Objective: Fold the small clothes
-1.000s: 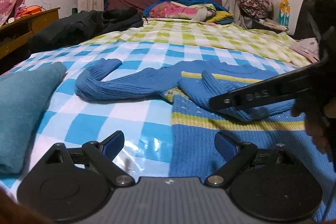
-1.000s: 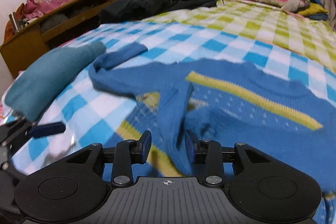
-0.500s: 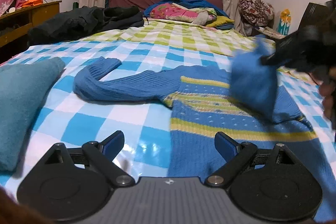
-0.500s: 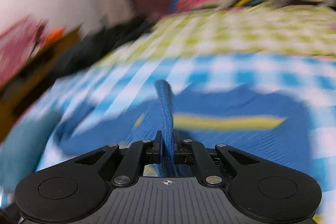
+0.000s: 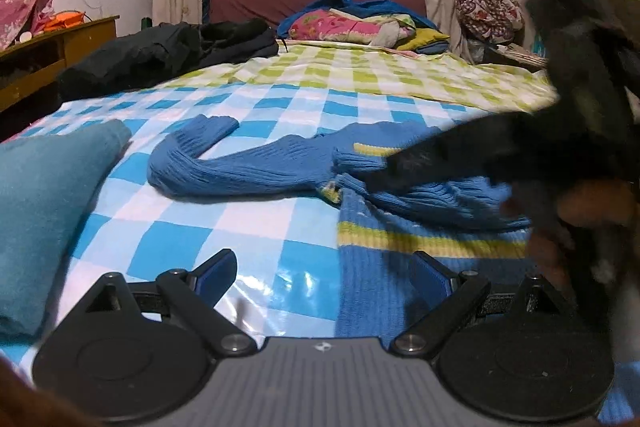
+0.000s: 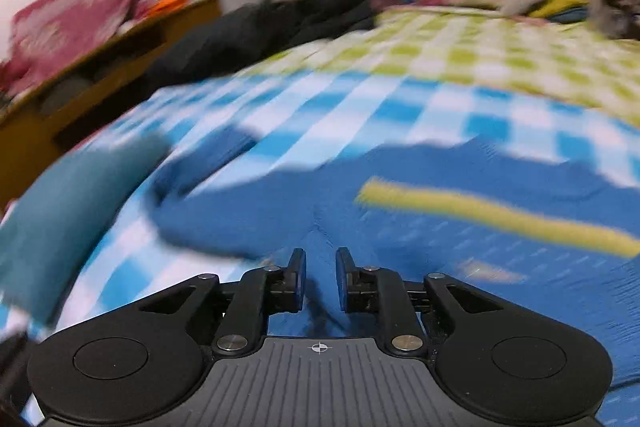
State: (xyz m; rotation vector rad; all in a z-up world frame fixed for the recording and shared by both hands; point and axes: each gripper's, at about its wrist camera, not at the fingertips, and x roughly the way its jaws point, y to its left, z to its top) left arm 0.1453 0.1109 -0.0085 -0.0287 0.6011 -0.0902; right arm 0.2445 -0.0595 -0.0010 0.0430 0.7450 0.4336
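1. Blue sweater [image 5: 420, 227] lies flat on the bed [image 5: 280, 99], on the blue-checked cover toward the near edge. One sleeve is already folded across the chest.
2. The other sleeve [image 5: 224, 167] is unfolded. Its long axis runs across the bed from the body toward the bed's left side, cuff bent toward the far end.
3. Right hand-held gripper [image 6: 320, 275] sits over the sweater body, jaws opening. Knit lies under the gap, pads don't look pressed on it; frame is blurred.
4. Left hand-held gripper [image 5: 324, 275] is spread wide, nothing between the jaws, low over the near edge beside the sweater's hem side.
5. Judgement: the free sleeve lies ahead and left of the left hand-held gripper, which is nearer to it.
6. Folded teal garment [image 5: 44, 203] lies at the near left corner, apart from the sleeve.
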